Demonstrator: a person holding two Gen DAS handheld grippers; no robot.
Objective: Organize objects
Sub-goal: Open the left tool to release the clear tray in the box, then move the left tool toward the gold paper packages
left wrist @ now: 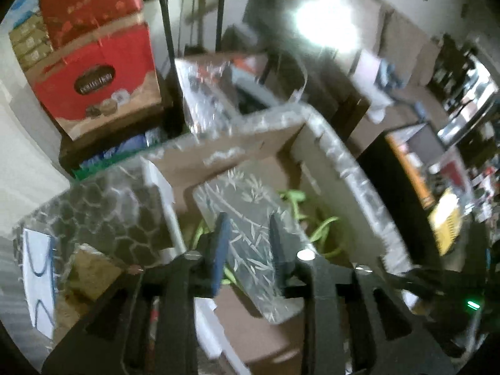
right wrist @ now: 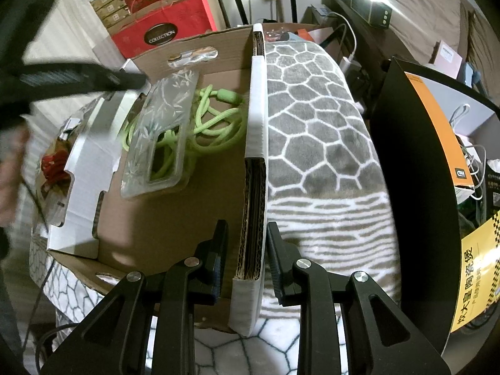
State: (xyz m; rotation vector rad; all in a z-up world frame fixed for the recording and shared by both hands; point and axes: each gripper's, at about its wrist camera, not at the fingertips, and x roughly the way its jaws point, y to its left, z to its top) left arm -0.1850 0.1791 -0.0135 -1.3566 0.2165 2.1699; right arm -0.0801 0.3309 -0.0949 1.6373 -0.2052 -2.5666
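Red bundle (right wrist: 51, 162) beside cardboard box (right wrist: 175, 218)

Readable stuff: "COLLECTION" on dark oval label of red box (right wrist: 162, 36), clear in right wrist view; same label just blur in left wrist view. Yellow box (right wrist: 478, 268) at right edge has big Chinese characters, something like "大皇陶瓷煲". Orange box (right wrist: 443, 131) has small logo, too small to read.

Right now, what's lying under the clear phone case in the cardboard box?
A green cord runs under the phone case, showing through its camera cutout, on the cardboard box floor. Anything else beneath the patterned part is hidden.
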